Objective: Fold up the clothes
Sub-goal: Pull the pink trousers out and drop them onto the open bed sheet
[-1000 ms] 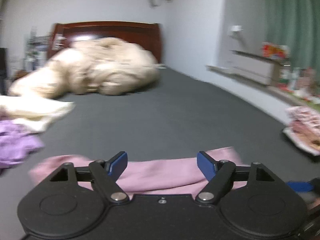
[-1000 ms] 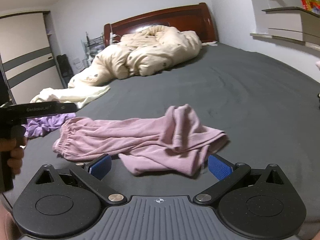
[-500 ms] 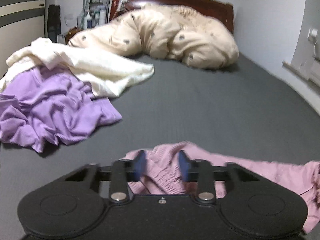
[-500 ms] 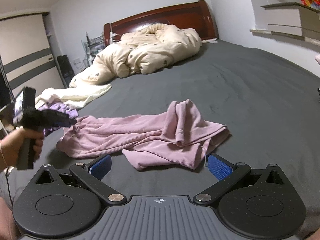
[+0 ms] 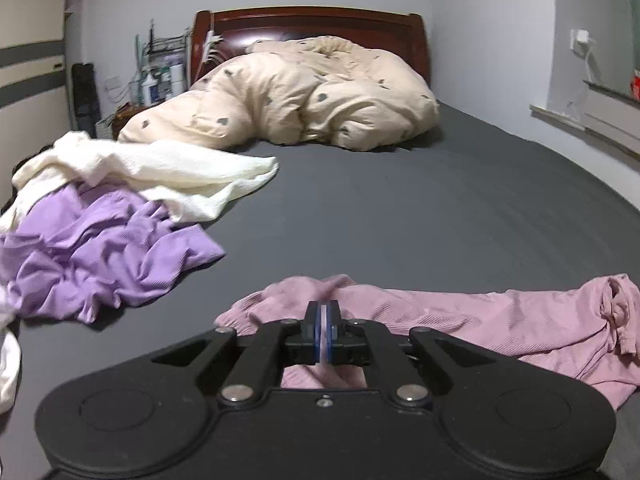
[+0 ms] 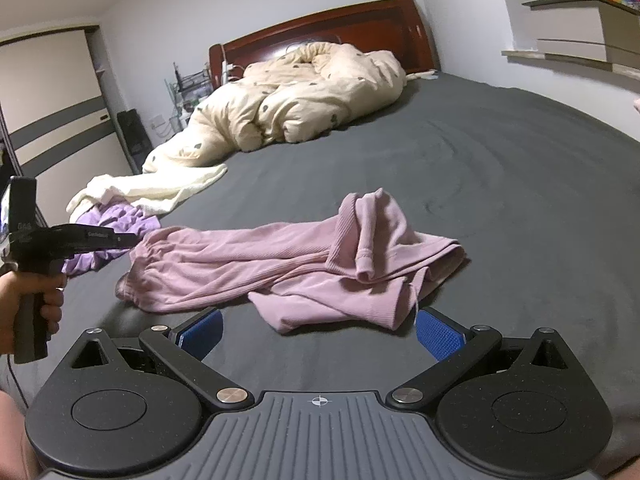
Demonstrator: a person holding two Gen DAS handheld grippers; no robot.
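On the dark grey bedsheet (image 6: pixel 500 168), ribbed pink trousers (image 6: pixel 280 264) lie crumpled, with a gathered elastic waistband at the left end. The left gripper (image 5: pixel 322 326) has its blue pads pinched together on that waistband fabric. The right gripper (image 6: pixel 318 330) hovers near the trousers' hem, jaws wide apart and empty.

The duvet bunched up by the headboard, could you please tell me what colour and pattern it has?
The duvet is cream-beige with scattered small dark spots, clearest in the left wrist view.

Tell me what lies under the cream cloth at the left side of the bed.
The purple garment pokes out from under the cream cloth, on the grey sheet. How far it runs underneath is covered.
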